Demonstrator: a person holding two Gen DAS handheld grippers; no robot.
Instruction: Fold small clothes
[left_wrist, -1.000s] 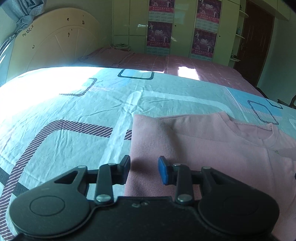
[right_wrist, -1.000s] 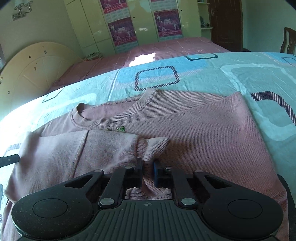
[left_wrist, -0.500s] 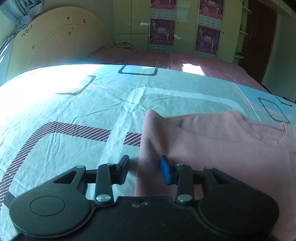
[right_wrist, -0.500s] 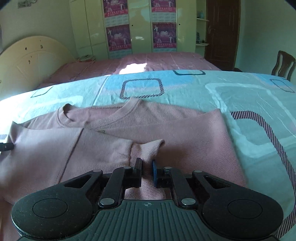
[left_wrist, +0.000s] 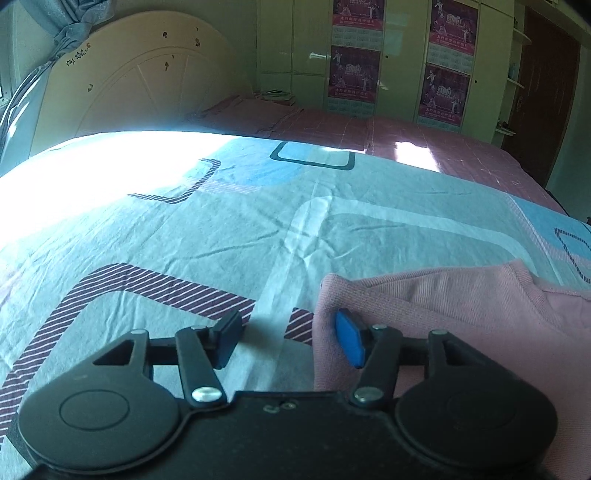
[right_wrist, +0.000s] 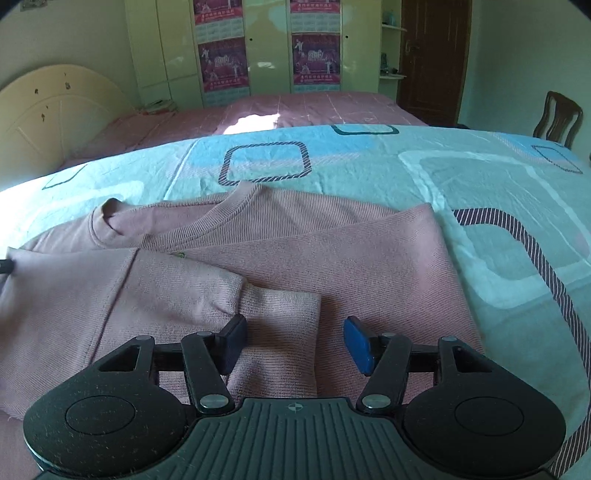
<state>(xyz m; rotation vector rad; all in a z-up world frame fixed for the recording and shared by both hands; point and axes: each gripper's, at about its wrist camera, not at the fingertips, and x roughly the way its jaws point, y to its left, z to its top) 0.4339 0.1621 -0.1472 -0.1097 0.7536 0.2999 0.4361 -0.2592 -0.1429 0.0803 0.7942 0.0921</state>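
**Both grippers wide open over the sweater**

Right gripper (right_wrist: 293, 341) gapes, empty, straddling the folded sleeve cuff (right_wrist: 280, 317). Left gripper (left_wrist: 290, 339) gapes, empty, astride the pink sweater (right_wrist: 332, 258) left edge. Bare bedsheet (left_wrist: 184, 240) spreads beyond.

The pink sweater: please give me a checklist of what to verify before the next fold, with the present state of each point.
1. Right gripper open: ok.
2. Left gripper open: ok.
3. Sleeve folded across the body of the pink sweater: ok.
4. Cuff lies between the right fingers, ready to be gripped: ok.
5. Left edge of the sweater sits between the left fingers: ok.
6. Bottom hem flat and even: cannot tell, hidden under the grippers.
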